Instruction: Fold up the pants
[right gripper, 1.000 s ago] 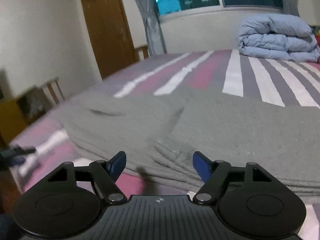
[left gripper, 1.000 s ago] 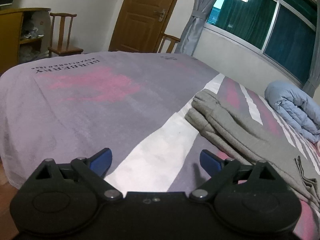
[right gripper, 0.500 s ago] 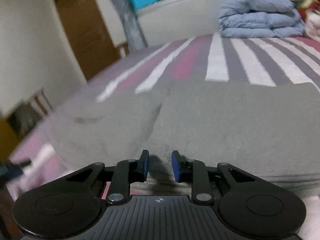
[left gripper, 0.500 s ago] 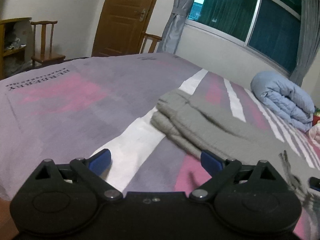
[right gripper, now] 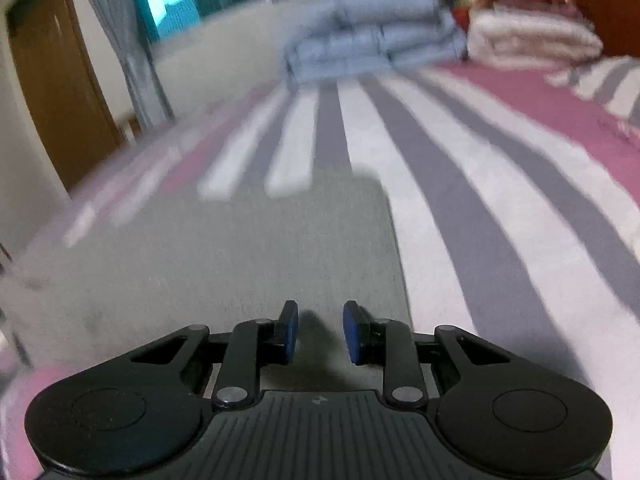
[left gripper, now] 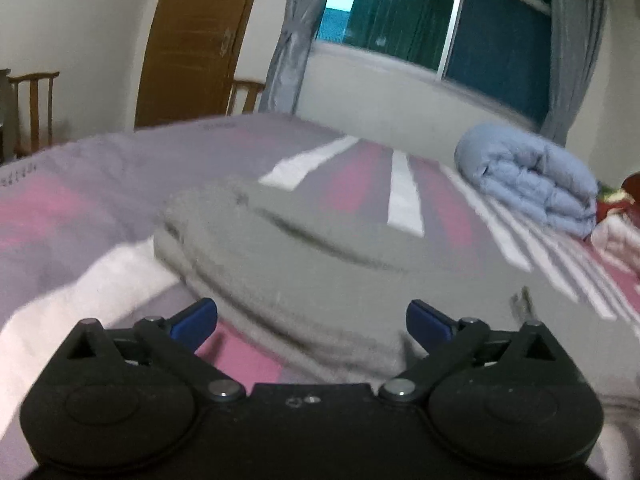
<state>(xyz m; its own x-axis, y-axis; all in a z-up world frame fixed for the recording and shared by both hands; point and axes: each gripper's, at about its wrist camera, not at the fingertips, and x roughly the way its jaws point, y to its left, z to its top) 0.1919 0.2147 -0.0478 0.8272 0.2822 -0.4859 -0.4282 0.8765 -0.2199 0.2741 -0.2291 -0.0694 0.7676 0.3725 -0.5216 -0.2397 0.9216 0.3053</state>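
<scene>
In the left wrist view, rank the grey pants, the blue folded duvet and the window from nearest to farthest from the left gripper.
From the left gripper:
1. Grey pants, directly ahead on the bed, reaching in between the open fingers.
2. Blue folded duvet, farther back on the right.
3. Window, on the far wall behind the bed.

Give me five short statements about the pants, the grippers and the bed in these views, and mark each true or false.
1. The pants are grey. True.
2. The left gripper is shut. False: its jaws stand wide apart.
3. The right gripper is over the pants. True.
4. The quilt is red. False: it is light blue.
5. The bed cover is plain white. False: it is striped white, grey and pink.
</scene>
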